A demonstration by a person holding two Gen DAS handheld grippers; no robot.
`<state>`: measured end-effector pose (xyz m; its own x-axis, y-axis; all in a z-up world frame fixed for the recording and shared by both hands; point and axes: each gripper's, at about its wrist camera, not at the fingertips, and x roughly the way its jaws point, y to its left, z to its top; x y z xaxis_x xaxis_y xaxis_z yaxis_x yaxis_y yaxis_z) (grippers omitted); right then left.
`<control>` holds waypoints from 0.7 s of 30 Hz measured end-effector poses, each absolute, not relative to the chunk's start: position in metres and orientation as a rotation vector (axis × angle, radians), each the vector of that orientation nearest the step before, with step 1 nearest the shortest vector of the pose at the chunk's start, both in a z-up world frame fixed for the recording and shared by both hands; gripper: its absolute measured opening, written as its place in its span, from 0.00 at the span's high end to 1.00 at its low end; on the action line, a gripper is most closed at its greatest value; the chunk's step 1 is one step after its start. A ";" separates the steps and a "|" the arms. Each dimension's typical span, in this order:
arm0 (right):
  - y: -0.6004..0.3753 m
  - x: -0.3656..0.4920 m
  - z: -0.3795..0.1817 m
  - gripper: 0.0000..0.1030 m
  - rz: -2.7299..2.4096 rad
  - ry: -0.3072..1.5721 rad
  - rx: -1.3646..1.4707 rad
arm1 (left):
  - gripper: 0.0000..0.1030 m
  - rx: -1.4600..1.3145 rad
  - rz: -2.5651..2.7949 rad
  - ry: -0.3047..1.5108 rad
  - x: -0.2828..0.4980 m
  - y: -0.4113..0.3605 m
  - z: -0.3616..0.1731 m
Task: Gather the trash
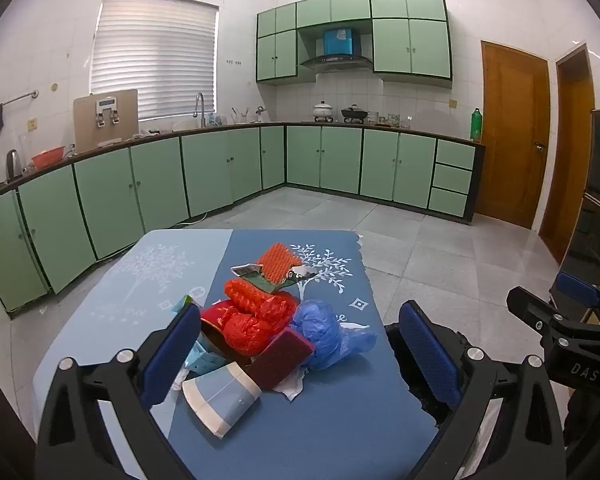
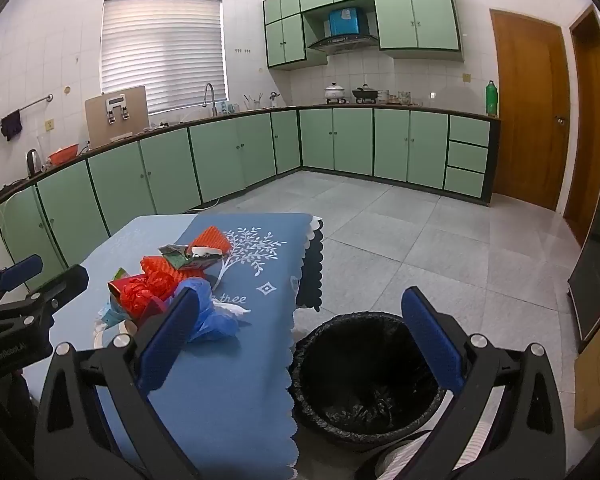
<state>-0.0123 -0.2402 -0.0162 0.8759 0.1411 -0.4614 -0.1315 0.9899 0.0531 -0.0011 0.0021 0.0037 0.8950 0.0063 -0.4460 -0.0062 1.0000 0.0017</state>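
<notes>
Where the trash pile (image 1: 268, 320) lies, near the middle of the counter (image 1: 320, 420), a blue cloth printed with white trees covers the surface. Heap contents: orange foam netting (image 1: 278, 266), crumpled red plastic (image 1: 246, 326), a blue bag (image 1: 320, 332), a maroon sponge (image 1: 282, 358), a flattened paper cup (image 1: 220, 398), wrappers and torn paper. Just beside the cloth's scalloped edge, on the grey tiled floor (image 2: 440, 248), stands a bin (image 2: 364, 372) lined with a black bag; nothing can be made out inside it but the liner. Beyond: pale green cabinets (image 1: 228, 168) along two walls, a blinded window (image 1: 156, 52), a sink tap, pots on a stove, a range hood, and two wooden doors (image 1: 514, 132) at right.

Left gripper (image 1: 300, 354): jaws spread to full width, holding nothing; the pile lies between and beyond the blue pads, with no clear contact visible. Right gripper (image 2: 300, 344): jaws likewise fully spread and empty, framing the counter's edge and the bin's rim.

Both grippers tilt moderately downward, side by side, each visible at the margin of the other's view; the left is aimed at the pile, the right at the bin.
</notes>
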 end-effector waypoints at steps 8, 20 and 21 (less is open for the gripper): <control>-0.238 -0.012 -0.017 0.05 0.145 0.485 0.022 | 0.06 -0.001 0.010 0.464 -0.001 0.003 0.001; -0.235 -0.012 -0.020 0.05 0.146 0.488 0.024 | 0.06 0.000 0.009 0.465 -0.001 0.003 0.001; -0.236 -0.012 -0.020 0.05 0.147 0.488 0.026 | 0.06 0.000 0.010 0.464 -0.001 0.003 0.001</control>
